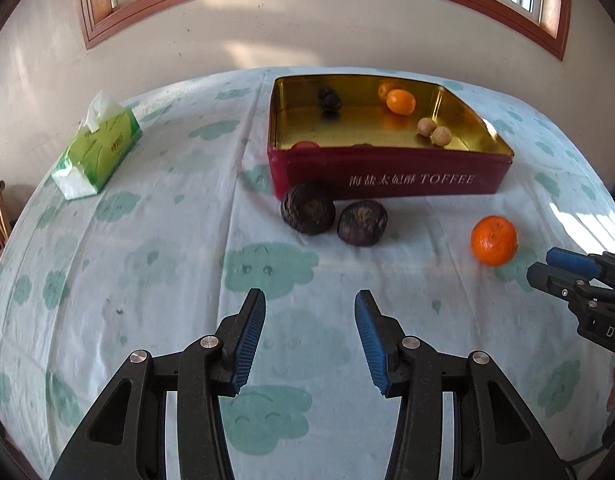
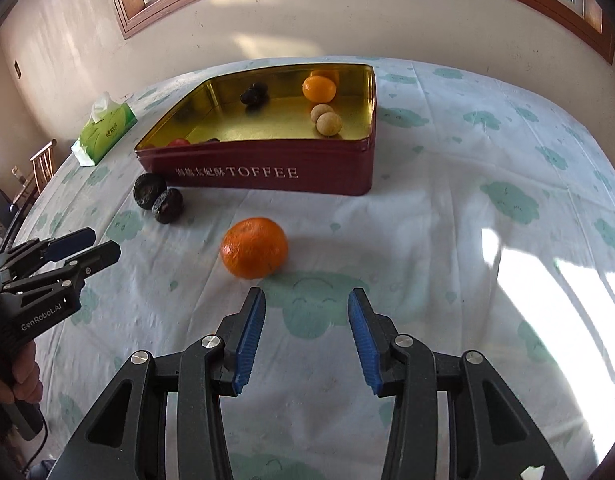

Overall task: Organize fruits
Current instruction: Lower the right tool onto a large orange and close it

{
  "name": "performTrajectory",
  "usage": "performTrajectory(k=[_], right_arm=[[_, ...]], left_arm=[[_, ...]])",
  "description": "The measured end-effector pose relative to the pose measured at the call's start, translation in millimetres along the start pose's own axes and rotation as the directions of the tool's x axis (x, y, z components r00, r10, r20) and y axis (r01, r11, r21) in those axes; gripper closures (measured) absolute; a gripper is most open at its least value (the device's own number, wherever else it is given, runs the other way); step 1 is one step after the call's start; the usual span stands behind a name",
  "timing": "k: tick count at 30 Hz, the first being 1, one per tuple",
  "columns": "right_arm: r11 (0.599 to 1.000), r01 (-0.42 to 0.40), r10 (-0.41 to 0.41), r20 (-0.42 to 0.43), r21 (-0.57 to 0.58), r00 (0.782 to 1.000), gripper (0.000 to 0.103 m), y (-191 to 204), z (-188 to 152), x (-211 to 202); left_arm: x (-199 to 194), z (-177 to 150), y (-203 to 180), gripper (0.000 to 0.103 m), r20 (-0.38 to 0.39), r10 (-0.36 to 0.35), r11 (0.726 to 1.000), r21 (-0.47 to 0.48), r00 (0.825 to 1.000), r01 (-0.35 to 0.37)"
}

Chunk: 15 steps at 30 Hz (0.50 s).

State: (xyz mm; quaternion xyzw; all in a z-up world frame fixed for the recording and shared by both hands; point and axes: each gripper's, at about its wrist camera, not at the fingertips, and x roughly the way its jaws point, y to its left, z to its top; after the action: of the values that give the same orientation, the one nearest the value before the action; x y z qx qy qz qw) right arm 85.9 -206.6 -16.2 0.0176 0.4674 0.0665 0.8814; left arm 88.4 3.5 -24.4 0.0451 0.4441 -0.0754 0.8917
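A red toffee tin [image 1: 387, 178] [image 2: 267, 174] with a gold inside holds an orange fruit [image 1: 400, 101] [image 2: 318, 89], a dark fruit [image 1: 330, 102] [image 2: 252, 96], two small tan fruits [image 1: 434, 131] [image 2: 327, 120] and something red at its near wall. Two dark wrinkled fruits [image 1: 307, 208] [image 1: 362, 223] [image 2: 158, 198] lie on the cloth in front of the tin. An orange [image 1: 494, 241] [image 2: 254, 247] lies further right. My left gripper [image 1: 310, 300] [image 2: 95, 245] is open and empty, short of the dark fruits. My right gripper [image 2: 306, 298] [image 1: 547, 266] is open and empty, just short of the orange.
A green tissue box [image 1: 97, 150] [image 2: 107, 130] sits at the far left of the table. The table is covered with a white cloth with green cloud prints [image 1: 147, 280]. A wall with a window stands behind. A wooden chair [image 2: 41, 168] stands at the left.
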Motion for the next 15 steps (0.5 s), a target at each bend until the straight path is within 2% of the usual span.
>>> performTrajectory(k=[10,15], right_arm=[[1.000,-0.016,0.016,-0.019,-0.020,1.000,0.062,18.0,-4.6,13.1],[0.999,-0.004,0.003,-0.014,-0.042,1.000,0.056,26.7,5.4,24.3]], left_arm=[[4.9,-15.6,11.4,0.055,-0.001,0.020,0.999,-0.048,1.000,-0.020],[9.9,-14.2,12.3,0.055,-0.001,0.016,0.998,-0.054,1.000,-0.016]])
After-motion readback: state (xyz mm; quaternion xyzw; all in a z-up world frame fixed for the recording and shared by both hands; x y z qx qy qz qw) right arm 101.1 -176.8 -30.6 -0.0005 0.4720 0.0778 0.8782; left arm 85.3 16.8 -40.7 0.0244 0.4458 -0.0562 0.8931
